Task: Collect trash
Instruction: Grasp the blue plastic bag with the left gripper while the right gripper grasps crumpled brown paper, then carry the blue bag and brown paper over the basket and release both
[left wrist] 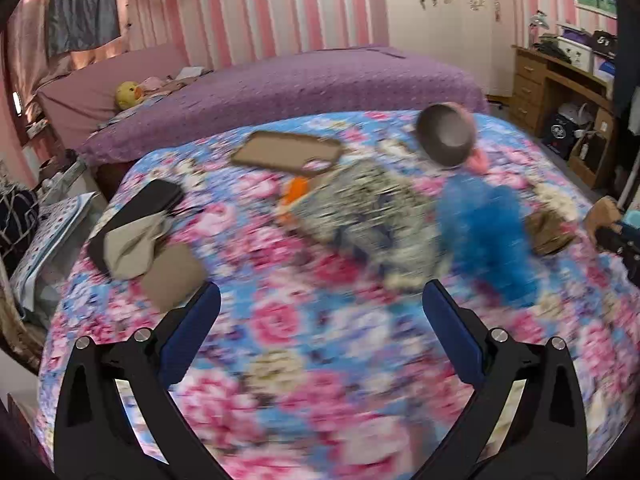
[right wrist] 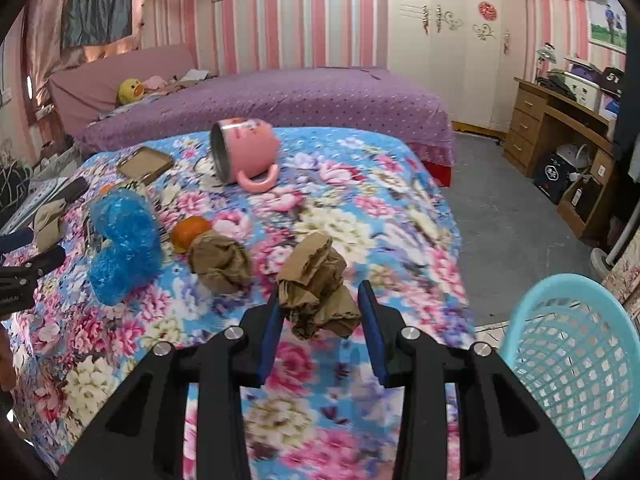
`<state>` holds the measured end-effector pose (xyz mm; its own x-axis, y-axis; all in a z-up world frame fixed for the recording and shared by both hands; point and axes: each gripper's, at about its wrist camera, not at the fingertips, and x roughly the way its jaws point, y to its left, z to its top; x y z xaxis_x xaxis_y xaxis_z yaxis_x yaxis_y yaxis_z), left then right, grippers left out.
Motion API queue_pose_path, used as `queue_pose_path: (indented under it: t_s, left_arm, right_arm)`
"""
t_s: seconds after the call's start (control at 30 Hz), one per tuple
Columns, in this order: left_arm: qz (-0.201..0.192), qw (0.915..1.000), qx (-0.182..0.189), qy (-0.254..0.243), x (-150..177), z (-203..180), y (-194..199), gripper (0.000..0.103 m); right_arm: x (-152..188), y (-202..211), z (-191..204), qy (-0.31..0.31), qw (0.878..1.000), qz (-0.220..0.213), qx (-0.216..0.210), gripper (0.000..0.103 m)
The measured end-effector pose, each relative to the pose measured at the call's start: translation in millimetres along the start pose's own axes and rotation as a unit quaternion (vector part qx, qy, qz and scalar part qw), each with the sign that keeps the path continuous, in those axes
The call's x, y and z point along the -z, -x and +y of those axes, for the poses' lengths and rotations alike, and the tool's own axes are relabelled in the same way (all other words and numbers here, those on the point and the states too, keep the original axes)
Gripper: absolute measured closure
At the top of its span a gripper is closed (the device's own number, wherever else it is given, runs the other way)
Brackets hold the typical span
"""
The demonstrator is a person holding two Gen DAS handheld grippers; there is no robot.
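I am just getting started with the trash. I cannot see anything inside the blue basket [right wrist: 568, 364] on the floor past the near right corner of the bed [right wrist: 360, 208], though only part of it shows.

My right gripper [right wrist: 320, 312] has its two blue pads closed around a crumpled brown paper ball [right wrist: 316, 288], near the bed's near edge. The pads look like they press on both sides of it, so I think I am holding it. I cannot tell if it has left the blanket yet. Next I would carry it right and drop it in the basket.

More trash is left. A second brown paper ball [right wrist: 220, 264] lies just left of the first one, touching an orange [right wrist: 190, 232]. A crinkly blue plastic wrap [right wrist: 124, 248] lies farther left, toward the left edge.

My left gripper [left wrist: 320, 320] is wide open and holds nothing. It hangs over the flowery blanket, and that view is blurry. The blue plastic is ahead of it and to the right.

A pink mug [right wrist: 244, 152] lies on its side near the far edge. I think that is not trash.
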<state>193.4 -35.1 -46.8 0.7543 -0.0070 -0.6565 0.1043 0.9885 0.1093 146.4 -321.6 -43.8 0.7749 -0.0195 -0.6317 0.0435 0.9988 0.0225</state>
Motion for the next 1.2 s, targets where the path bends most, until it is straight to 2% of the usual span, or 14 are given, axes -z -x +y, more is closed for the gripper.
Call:
queue_pose_path:
  t_s: [0.23,0.47,0.53,0.57,0.63,0.7,0.87,1.0,1.2]
  left_arm:
    - [0.003,0.9991,0.040,0.010,-8,-60,-2,0.005]
    - [0.019,0.9991,0.030,0.024,-12,-91,-22,0.008]
    - [0.029,0.9987,0.035,0.024,-13,-93,-29,0.026]
    - [0.036,0.9985,0.037,0.021,-14,-95,-34,0.032]
    - [0.050,0.9976,0.045,0.016,-12,-96,-42,0.059]
    - [0.057,0.9969,0.052,0.018,-11,-95,-44,0.075]
    - [0.020,0.9983,0.048,0.025,-13,-93,-17,0.076]
    - [-0.006,0.9976,0.061,0.032,-20,-100,8,0.076]
    - [-0.029,0.9969,0.072,-0.010,-30,-147,31,0.076]
  right_arm:
    - [3,14,-28,-0.017,1.000,-0.016,0.017,0.066]
    - [6,17,-50,-0.033,0.999,-0.016,0.022,0.066]
    - [7,18,-52,-0.035,0.999,-0.016,0.022,0.066]
    - [7,18,-54,-0.035,0.999,-0.017,0.023,0.066]
    - [7,18,-56,-0.036,0.999,-0.017,0.022,0.066]
    - [7,19,-58,-0.037,0.999,-0.019,0.022,0.066]
    - [6,25,-63,-0.036,0.999,-0.027,0.027,0.066]
    - [7,30,-70,-0.034,0.998,-0.032,0.037,0.065]
    - [11,48,-103,-0.049,0.996,-0.044,0.064,0.065]
